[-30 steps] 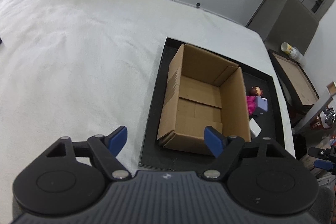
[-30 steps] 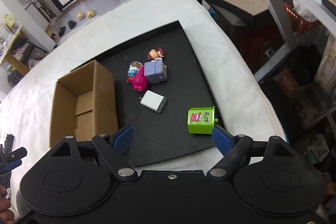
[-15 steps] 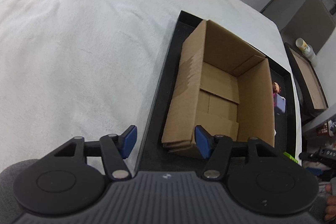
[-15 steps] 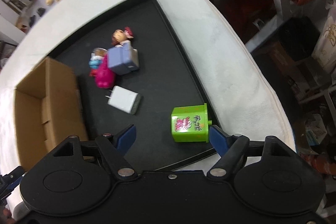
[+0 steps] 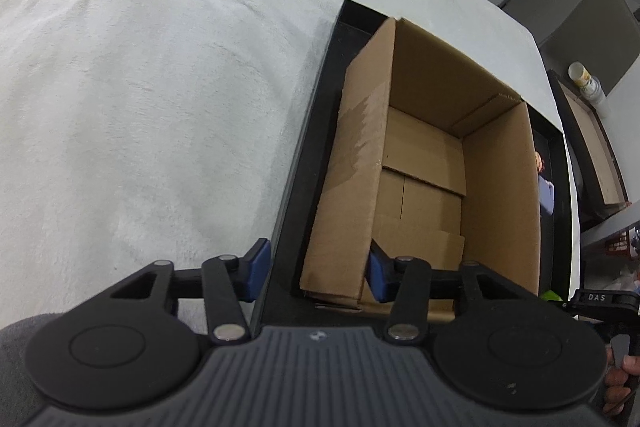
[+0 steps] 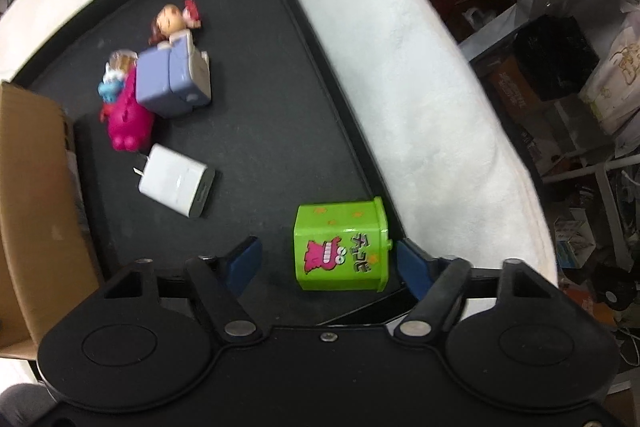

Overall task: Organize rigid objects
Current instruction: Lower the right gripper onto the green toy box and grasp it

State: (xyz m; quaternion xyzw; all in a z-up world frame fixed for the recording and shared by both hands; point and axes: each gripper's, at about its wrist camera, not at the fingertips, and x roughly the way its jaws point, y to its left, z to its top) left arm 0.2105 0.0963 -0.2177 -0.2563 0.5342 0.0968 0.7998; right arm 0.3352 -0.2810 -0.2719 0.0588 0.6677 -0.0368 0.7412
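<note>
An open, empty cardboard box (image 5: 424, 163) stands on a black tray (image 5: 316, 131). My left gripper (image 5: 316, 267) is open, its fingers straddling the box's near left wall. In the right wrist view the tray (image 6: 256, 115) holds a green printed box (image 6: 340, 247), a white charger (image 6: 176, 185), a lavender block toy (image 6: 172, 83), a magenta toy (image 6: 128, 119) and a small doll (image 6: 172, 21). My right gripper (image 6: 328, 259) is open, with the green box between its fingers but not gripped. The cardboard box (image 6: 36, 207) shows at the left.
The tray lies on a white fluffy cover (image 5: 140, 87) that falls off at the right edge (image 6: 432, 75). Beyond it are shelves, bags and boxes on the floor (image 6: 560, 59). A low dark table with a cup (image 5: 584, 79) stands beyond the tray.
Both grippers have moved forward and down. The left gripper has narrowed and come over the cardboard box's near left wall. The right gripper has closed in around the green box.
</note>
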